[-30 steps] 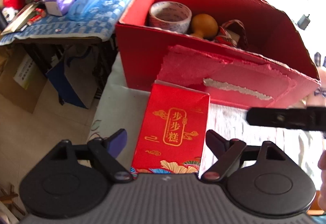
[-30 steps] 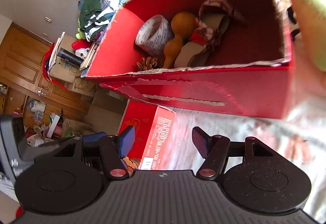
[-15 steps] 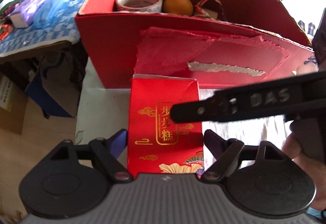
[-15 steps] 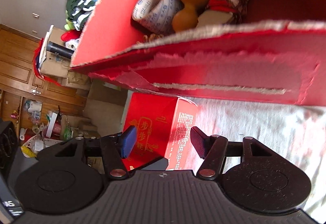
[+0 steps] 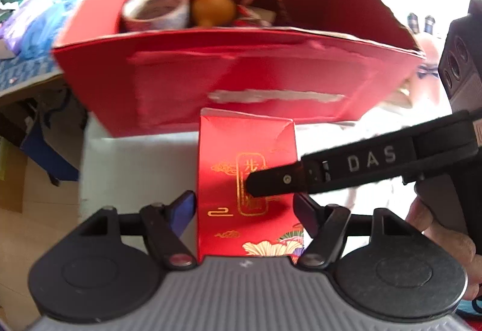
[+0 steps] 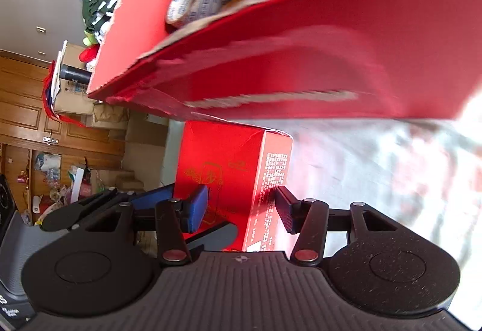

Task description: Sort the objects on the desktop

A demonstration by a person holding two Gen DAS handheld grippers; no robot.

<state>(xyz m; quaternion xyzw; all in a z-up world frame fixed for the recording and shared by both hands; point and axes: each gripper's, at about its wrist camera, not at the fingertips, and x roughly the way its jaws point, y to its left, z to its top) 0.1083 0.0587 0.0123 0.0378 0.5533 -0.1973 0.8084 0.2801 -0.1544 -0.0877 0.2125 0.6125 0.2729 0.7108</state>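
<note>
Since a second ago, the right claw is reaching across the small red box, both claws spread wide around it, neither gripping. It is lying on the counter against the big red carton, which is holding a tape roll and an orange gourd.

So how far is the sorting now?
Done: tape roll, gourd and a patterned item lie in the big red box. In hand: both open grippers, left and right, straddle the small red carton. Left: grip it and box it.
</note>
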